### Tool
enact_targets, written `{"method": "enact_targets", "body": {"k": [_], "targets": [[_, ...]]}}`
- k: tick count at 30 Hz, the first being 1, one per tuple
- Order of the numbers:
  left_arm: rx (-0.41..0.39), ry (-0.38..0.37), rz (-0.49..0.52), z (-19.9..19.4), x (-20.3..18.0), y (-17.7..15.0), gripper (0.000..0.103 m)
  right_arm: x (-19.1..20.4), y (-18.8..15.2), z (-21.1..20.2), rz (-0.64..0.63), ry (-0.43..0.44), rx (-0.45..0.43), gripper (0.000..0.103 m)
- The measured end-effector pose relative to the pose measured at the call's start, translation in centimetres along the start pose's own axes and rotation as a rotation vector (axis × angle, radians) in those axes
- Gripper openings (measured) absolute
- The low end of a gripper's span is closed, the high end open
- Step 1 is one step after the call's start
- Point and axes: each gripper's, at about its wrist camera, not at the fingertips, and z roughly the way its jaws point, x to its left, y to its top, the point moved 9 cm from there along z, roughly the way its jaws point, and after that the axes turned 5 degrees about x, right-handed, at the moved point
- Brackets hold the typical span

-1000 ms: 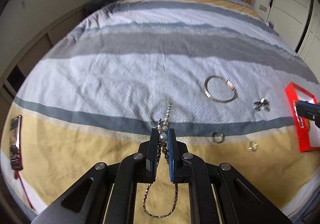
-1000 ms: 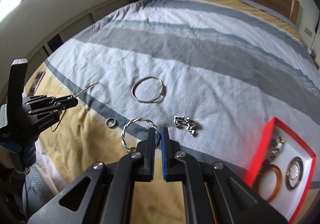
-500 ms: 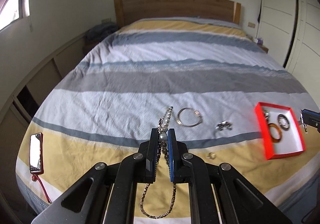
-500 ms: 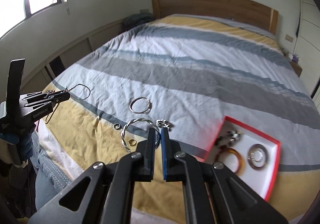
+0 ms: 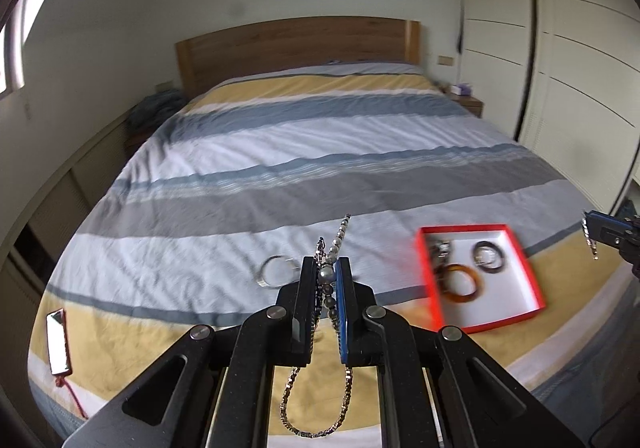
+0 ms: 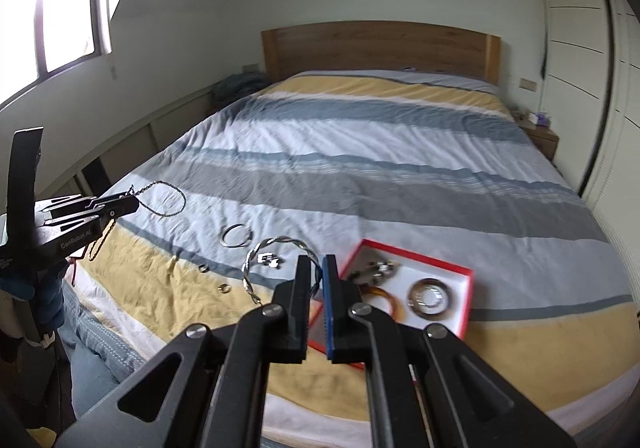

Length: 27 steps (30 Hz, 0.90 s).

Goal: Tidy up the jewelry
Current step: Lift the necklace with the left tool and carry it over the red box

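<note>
My left gripper is shut on a beaded chain necklace held above the bed; its loop hangs below the jaws. In the right wrist view that left gripper is at the left with the chain dangling. My right gripper is shut on a twisted silver bangle, also off the bed. A red jewelry box lies on the striped bedspread to the right, holding an amber bangle and a dark bangle. The same box sits just beyond my right fingertips.
On the bedspread lie a plain silver bangle, a small silver clasp piece and two small rings near the foot. A red-cased phone rests at the bed's left corner. Wardrobe doors stand at the right.
Both grippers have risen and drawn back from the bed, each still holding its piece. The bed looks smaller, and the red box has come fully into both views.
</note>
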Motion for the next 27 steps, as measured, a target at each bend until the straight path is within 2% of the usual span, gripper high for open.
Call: {"method": "enact_targets", "body": {"k": [6, 13, 20, 27], "targets": [[0.017, -0.054, 0.063, 1.5, -6.6, 0.9, 0.009, -5.1, -1.4, -1.7, 0.047, -0.04, -0.003, 0.005], [0.07, -0.124, 0.126, 5.2, -13.8, 0.9, 0.009, -10.1, -3.5, -1.0, 0.09, -0.073, 0.034, 0.005], [0.163, -0.167, 0.186, 11.2, -19.2, -0.5, 0.009, -13.2, -6.2, 3.6, 0.141, -0.061, 0.113, 0.005], [0.263, -0.169, 0.189, 17.3, -20.4, -2.6, 0.009, -13.9, -8.9, 10.0, 0.135, -0.027, 0.214, 0.005]]}}
